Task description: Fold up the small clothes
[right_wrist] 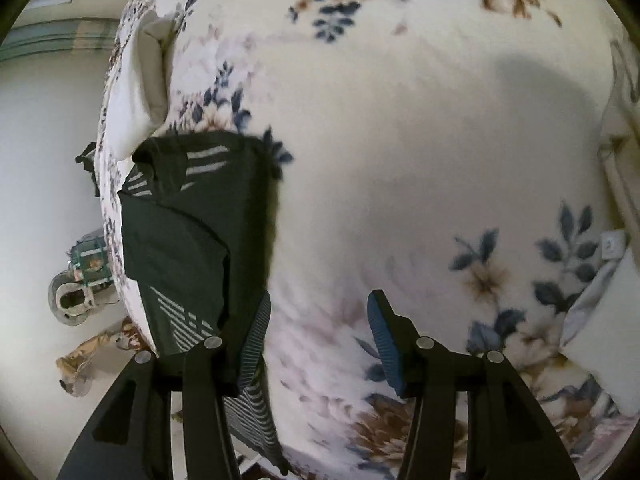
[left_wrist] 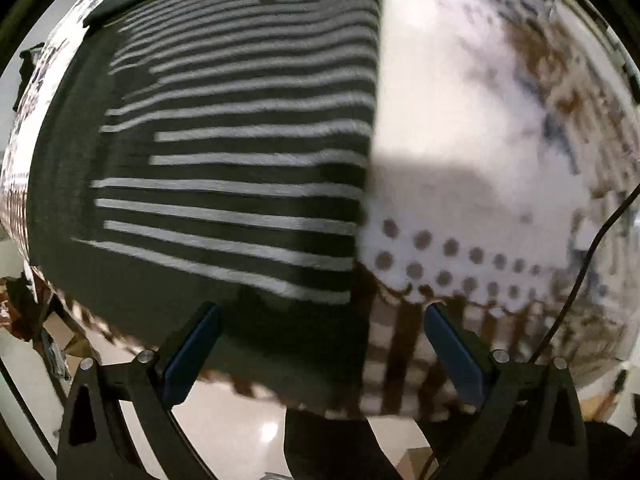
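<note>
A black garment with white stripes (left_wrist: 224, 184) lies spread on a floral bedspread (left_wrist: 460, 92). In the left wrist view it fills the left and middle, its right edge running down the frame. My left gripper (left_wrist: 320, 320) is open and empty, its blue pads just above the garment's near edge. In the right wrist view the same garment (right_wrist: 188, 224) lies partly folded at the left on the bedspread (right_wrist: 420, 140). My right gripper (right_wrist: 318, 328) is open and empty, its left finger (right_wrist: 256, 336) beside the garment's right edge.
The bed's near edge drops to a pale tiled floor (left_wrist: 240, 420). A black cable (left_wrist: 580, 272) crosses the right. A white pillow (right_wrist: 140, 80) lies beyond the garment. Clutter sits on the floor (right_wrist: 80, 280) left of the bed. White bedding (right_wrist: 600, 320) lies at right.
</note>
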Tool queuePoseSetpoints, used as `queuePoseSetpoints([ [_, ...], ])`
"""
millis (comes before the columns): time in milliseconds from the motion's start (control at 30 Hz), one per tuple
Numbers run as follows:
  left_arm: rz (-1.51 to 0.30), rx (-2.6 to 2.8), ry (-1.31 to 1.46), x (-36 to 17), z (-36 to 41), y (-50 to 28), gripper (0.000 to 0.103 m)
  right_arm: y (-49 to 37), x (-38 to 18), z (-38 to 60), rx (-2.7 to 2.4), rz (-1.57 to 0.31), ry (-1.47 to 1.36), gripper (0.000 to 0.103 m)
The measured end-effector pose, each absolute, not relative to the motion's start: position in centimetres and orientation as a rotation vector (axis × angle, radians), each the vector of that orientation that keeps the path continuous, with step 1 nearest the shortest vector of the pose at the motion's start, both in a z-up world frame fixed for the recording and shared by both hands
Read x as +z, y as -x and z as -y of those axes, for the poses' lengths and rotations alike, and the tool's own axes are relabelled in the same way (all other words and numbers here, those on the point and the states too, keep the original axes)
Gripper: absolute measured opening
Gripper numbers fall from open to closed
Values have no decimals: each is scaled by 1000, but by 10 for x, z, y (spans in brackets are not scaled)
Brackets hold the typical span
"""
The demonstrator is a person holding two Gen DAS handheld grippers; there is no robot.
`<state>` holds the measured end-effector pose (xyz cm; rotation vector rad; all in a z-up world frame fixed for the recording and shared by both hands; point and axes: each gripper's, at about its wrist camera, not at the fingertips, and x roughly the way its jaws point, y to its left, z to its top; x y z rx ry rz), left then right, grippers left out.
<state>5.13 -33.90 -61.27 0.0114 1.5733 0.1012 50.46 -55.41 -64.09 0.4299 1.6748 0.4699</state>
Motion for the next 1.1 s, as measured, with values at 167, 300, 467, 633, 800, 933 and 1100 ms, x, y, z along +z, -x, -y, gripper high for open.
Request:
queuePoseSetpoints([
  [167, -1517, 112, -79, -621, 344, -52, 7, -521, -672, 533, 535, -1626, -562, 53],
  [300, -1450, 81, -58, -597, 337, -38, 6, -545, -704, 500, 543, -1620, -708, 57],
  [467, -1388, 69, -37, -558, 328, -32, 6, -557, -734, 471, 459, -1626, -815, 9],
  [633, -1305, 137, 62, -503, 289, -29, 6, -565, -692, 443, 471, -1601, -618, 8],
  [800, -1230, 175, 163, -466, 238, -39, 6, -571, -625, 400, 519, -1557, -466, 7],
  [933, -1198, 198, 296, -451, 184, -38, 6, -570, -563, 340, 565, -1510, -388, 7],
  [1100, -1160, 262, 448, -451, 93, -22, 5, -567, -506, 235, 577, -1465, -285, 7],
])
